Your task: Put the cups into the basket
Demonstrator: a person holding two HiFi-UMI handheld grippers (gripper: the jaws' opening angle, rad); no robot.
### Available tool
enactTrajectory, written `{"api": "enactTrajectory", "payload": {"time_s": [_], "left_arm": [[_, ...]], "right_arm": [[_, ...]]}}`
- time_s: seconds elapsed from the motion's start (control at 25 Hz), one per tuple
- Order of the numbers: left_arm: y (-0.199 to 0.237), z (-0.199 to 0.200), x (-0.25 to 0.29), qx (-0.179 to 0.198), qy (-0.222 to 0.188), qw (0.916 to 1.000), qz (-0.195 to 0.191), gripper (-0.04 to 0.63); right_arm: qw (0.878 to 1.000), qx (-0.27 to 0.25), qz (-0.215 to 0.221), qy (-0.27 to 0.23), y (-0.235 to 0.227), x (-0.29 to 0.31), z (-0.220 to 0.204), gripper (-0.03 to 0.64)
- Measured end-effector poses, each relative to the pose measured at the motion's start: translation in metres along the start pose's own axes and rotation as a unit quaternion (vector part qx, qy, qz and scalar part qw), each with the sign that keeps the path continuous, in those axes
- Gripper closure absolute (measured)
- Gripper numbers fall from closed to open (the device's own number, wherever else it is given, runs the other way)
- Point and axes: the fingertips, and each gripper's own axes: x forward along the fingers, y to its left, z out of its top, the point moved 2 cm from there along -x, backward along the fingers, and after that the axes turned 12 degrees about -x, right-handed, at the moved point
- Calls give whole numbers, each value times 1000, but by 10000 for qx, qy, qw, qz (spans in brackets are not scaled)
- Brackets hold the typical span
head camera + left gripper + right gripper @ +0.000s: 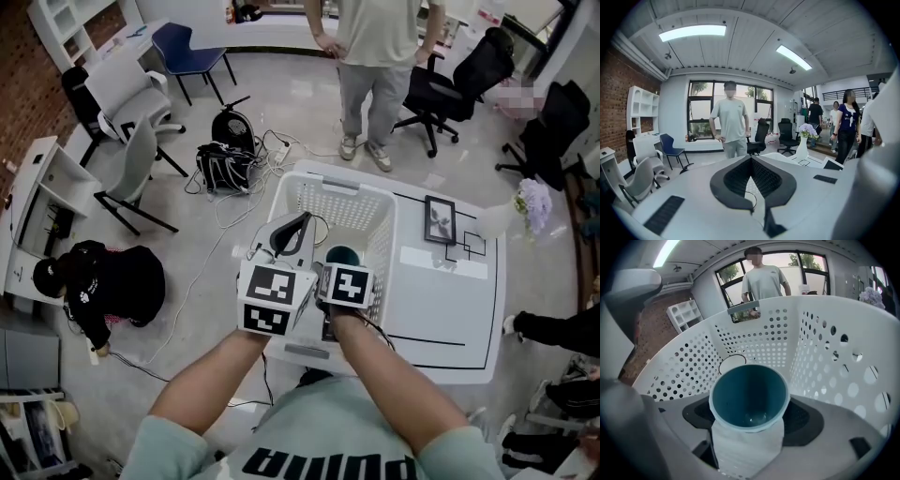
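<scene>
right gripper [750, 420] clamps cup [749, 394], left gripper [751, 160] closed

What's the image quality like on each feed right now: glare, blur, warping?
Head view: even light, sharp. Left gripper view: heavy fisheye, black corners, ceiling light strips blown out. Right gripper view: teal plastic cup crisp, white perforated plastic basket wall bowed, window bright.
</scene>
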Motion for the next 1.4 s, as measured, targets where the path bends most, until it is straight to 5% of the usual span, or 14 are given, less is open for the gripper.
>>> {"api": "enactTrajectory", "payload": {"time_s": [0.68, 1.4], "left_arm": [[-9, 6, -15, -109, -60, 9998, 152, 592], [-8, -11, -12, 30, 146, 9996, 255, 592]], "right_arm": [[9951, -89, 290, -942, 15, -88, 40, 230], [9995, -31, -258, -183, 0, -4, 12, 230]]}}
